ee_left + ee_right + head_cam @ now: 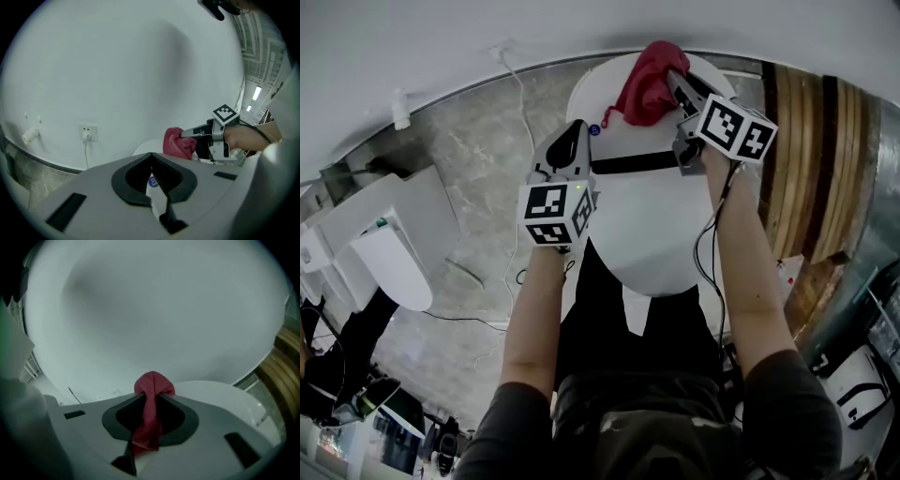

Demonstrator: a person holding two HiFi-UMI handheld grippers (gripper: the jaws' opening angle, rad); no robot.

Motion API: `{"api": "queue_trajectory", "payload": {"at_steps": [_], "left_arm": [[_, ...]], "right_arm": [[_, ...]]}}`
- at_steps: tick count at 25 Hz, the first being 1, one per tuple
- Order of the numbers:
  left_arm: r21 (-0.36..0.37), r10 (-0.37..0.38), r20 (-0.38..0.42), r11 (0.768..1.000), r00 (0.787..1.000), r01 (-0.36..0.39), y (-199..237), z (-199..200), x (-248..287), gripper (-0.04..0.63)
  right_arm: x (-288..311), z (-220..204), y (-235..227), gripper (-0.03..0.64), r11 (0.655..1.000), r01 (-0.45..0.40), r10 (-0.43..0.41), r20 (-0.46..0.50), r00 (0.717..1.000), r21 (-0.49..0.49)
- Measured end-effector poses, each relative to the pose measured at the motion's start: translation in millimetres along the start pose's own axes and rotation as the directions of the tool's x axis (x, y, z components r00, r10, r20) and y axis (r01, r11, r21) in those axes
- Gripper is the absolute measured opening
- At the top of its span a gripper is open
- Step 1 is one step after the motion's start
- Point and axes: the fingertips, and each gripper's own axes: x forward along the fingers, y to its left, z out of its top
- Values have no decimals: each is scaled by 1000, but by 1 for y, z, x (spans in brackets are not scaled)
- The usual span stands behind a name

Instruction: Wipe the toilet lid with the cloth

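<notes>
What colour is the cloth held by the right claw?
Red cloth; shows best in right gripper view.

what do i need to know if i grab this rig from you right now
Left gripper: shut, empty, poised over the left side of the closed toilet lid.
Right gripper: shut on the red cloth, which bunches out past the jaw tips.
Cloth position: at the far end of the toilet near the wall, beyond the black strip. Contact with the surface cannot be told.
Done: cloth is gripped. No wipe marks show, so how much has been wiped is unclear.
Left: probably draw the cloth across the whole lid.
</notes>
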Motion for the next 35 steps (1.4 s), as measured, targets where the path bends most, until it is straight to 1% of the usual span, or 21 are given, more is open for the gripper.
{"api": "queue_trajectory", "payload": {"at_steps": [6,10,13,16,19,21,23,28,31,35], "left_arm": [[4,37,11,999,999,-37,-45,-6,11,8],[15,46,14,999,999,-46,-85,-17,18,8],[4,63,16,998,998,-63,-112,-30,19,8],[-13,83,22,997,996,-82,-131,-43,14,8],[-22,101,32,995,994,-101,-141,-49,8,8],[-18,102,37,995,994,-102,-142,-50,0,8],[-13,108,42,994,993,-108,-135,-49,-11,8],[-13,119,72,993,990,-118,-106,-36,-44,8],[-11,113,79,994,990,-113,-85,-29,-64,8],[-12,101,74,995,992,-100,-54,-23,-88,8]], "right_arm": [[-45,8,-68,67,999,41,-41,2,999,18],[-74,4,-109,67,998,41,-41,-8,999,47],[-97,-4,-137,67,997,44,-43,-23,999,59],[-113,-17,-156,67,998,32,-30,-48,998,57],[-124,-21,-157,67,999,2,-1,-51,999,32],[-132,-20,-145,67,999,-25,26,-31,999,23],[-137,-21,-120,67,997,-73,74,-13,997,21],[-144,-42,-27,67,977,-212,213,-17,977,16],[-135,-61,35,67,962,-274,274,-35,961,5],[-103,-97,98,67,953,-303,302,-92,949,3]]}}
